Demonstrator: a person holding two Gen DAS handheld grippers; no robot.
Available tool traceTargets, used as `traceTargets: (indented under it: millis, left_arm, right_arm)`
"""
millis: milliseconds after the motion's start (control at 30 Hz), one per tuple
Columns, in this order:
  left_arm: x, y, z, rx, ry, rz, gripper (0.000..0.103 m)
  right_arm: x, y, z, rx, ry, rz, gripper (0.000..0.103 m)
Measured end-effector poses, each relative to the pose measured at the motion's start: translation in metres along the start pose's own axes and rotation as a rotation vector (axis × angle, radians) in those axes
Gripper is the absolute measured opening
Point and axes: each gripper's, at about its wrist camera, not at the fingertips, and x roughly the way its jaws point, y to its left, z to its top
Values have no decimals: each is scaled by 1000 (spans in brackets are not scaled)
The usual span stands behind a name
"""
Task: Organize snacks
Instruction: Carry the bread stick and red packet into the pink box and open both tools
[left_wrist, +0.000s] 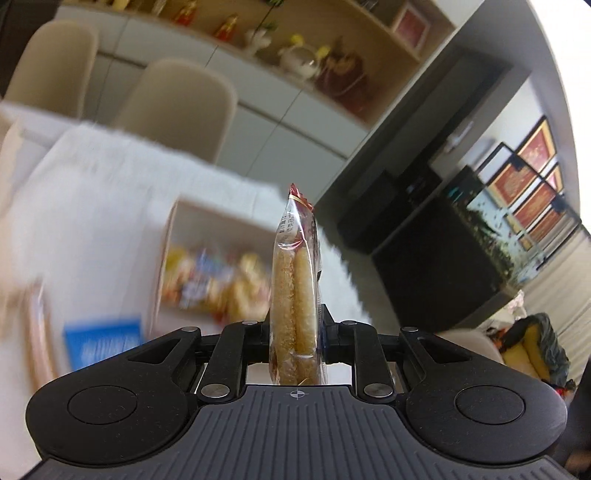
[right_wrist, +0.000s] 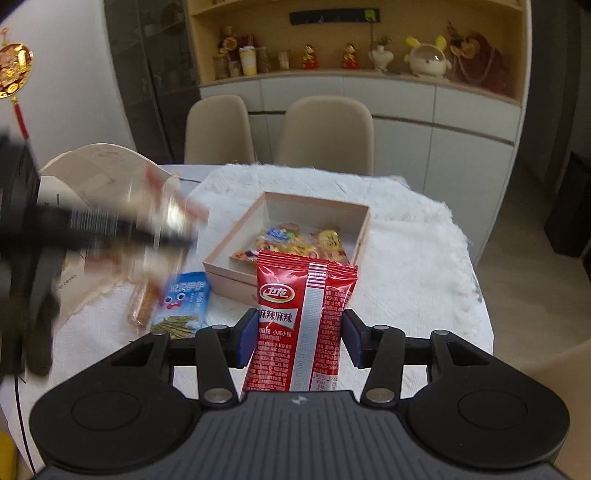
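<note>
left claw: we see the left gripper (left_wrist: 295, 332) clamped on a clear-wrapped pair of golden biscuit sticks with a red crimped top (left_wrist: 295, 288), held upright, long axis along the fingers
right claw: the right gripper (right_wrist: 301, 338) has a red foil spicy-snack packet with a silver back seam (right_wrist: 304, 317) standing between its blue pads (right_wrist: 246, 339); pads sit at the packet's edges, so we judge it gripped, lightly
target: open pale pink square cardboard box (right_wrist: 236, 282) on the white textured cloth (right_wrist: 406, 266), already holding several yellow wrapped snacks
key relation: box lies straight ahead of and just past the red packet; from the left wrist view it lies ahead-left and lower, blurred
nearer hand: we judge right
left on cloth: blue seaweed-stick pouch (right_wrist: 184, 306) and a clear-wrapped orange snack bar (right_wrist: 142, 304), beside the box's left side
</note>
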Motion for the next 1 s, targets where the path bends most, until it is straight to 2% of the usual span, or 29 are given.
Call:
traceTargets:
  millis: [133,233,300,367,467,567,667,733,767,867,933,1000]
  left_arm:
    - [32,7,46,-49,-58,-36,27]
    - [75,24,61,-53,22,76,28]
    - [76,38,56,-97,9,70,28]
    - [65,51,45,-134,-7,48,28]
    - [42,70,24,-134,-8,101,28]
    - [17,86,3,-132,5,157,28]
    - [-9,107,-21,-184,23,205,28]
    - [-22,122,-34,-196,50,229,28]
    - [-26,128,-39,-192,65,252,28]
    - [-44,152,-51,-203,74,330,28]
    - [-57,167,-55,-237,58,345,28]
    - [-66,178,-58,-267,47,349,28]
  right_arm:
    - [10,-5,-5,42,34,9,48]
    - [19,-9,-4,56,52,-16,48]
    - [22,-11,-4,60,54,-27,48]
    - [24,-12,-2,54,53,-37,48]
    - [29,-9,12,24,32,-53,48]
    - [31,-8,50,38,-35,-35,48]
    - [46,-5,99,65,-91,-10,48]
    - [70,10,121,-7,-118,-28,50]
    - [89,24,128,-89,-108,-34,53]
    - [129,45,130,-188,-78,-119,56]
    - [141,45,128,-152,-84,-158,61]
    - [150,35,123,-71,-67,-140,64]
